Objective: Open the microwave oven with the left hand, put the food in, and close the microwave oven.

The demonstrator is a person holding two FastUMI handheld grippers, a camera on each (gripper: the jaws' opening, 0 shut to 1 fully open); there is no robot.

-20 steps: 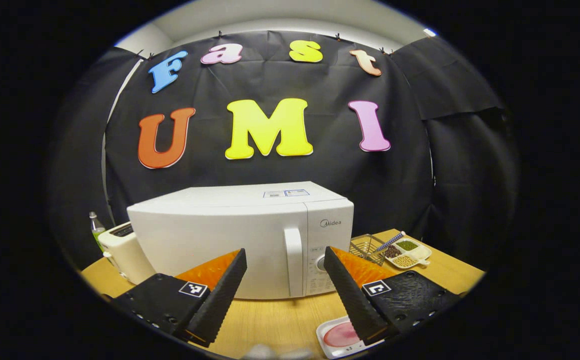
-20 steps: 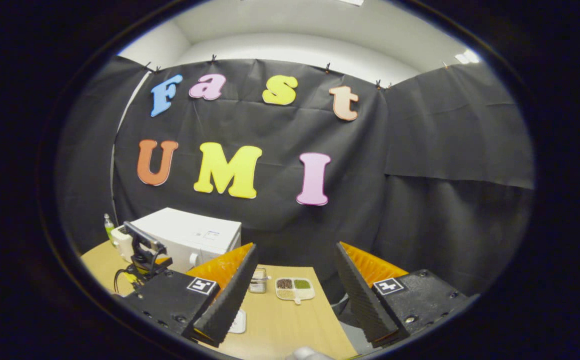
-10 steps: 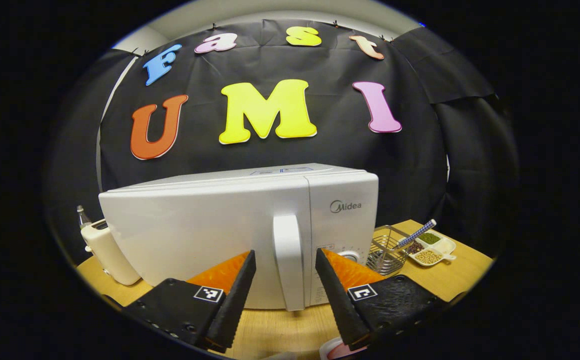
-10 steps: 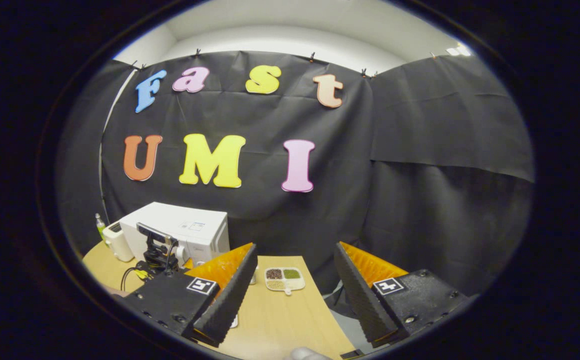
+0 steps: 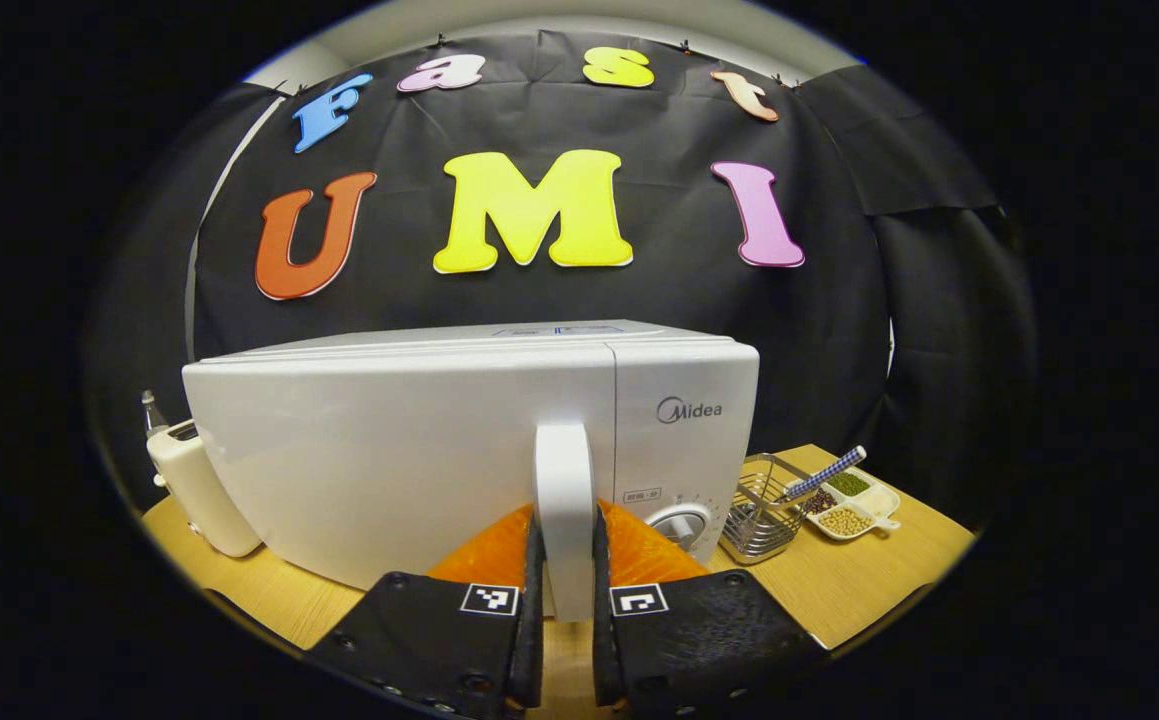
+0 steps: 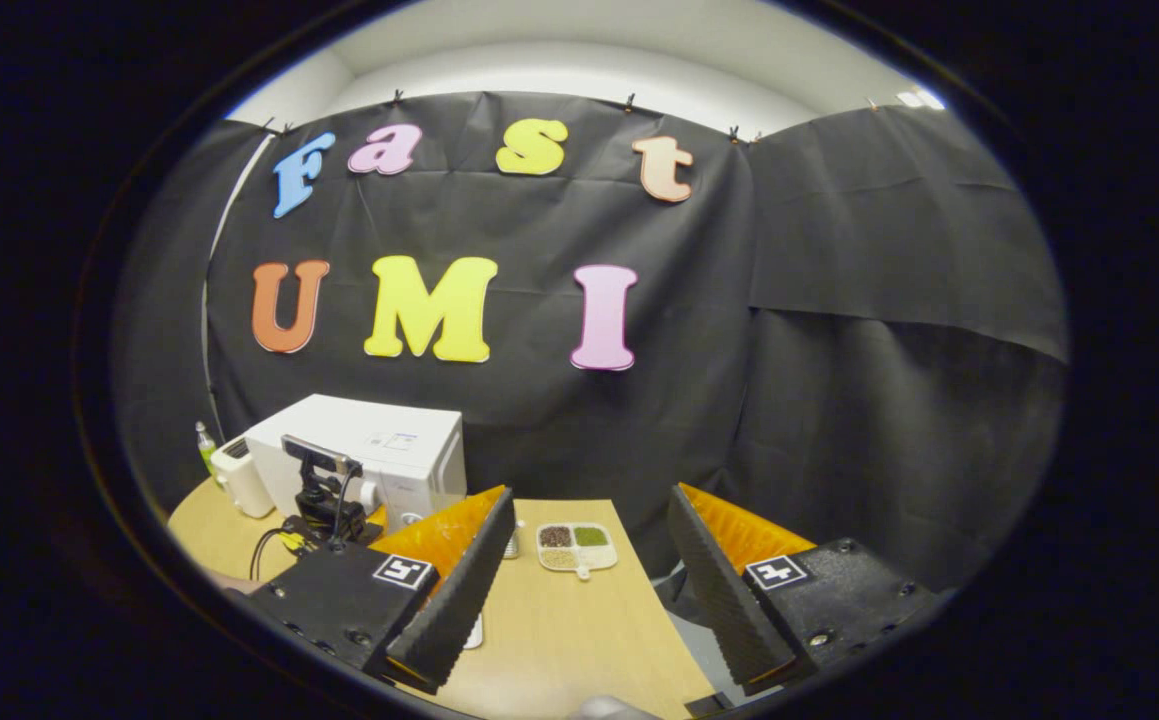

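Microwave [image 5: 419, 450] stands on the wooden surface [image 5: 869, 580] with its back near the black cloth wall, its long axis running left to right in the left gripper view and its door shut, facing the camera. Its handle [image 5: 564, 515] is an upright white bar at the door's right edge, beside the control panel with a dial [image 5: 681, 525]. The left tool [image 5: 564, 600] is pinching this handle, one finger pressed on each side of the bar.

A toaster [image 5: 194, 485] stands just left of the microwave, near the surface's left edge. To the right sit a wire basket [image 5: 761, 505] and, just beyond it, a divided dish of beans [image 5: 854, 505] close to the far right corner; a checked stick leans from the basket over the dish. Bare wood lies in front of the basket and dish.

In the right gripper view the right tool [image 6: 589, 570] hangs well to the right of the microwave [image 6: 379, 450], fingers spread wide with nothing between them, over bare wood near the surface's right edge, with the dish [image 6: 576, 545] ahead. The left tool's body [image 6: 324, 500] shows at the microwave's front.
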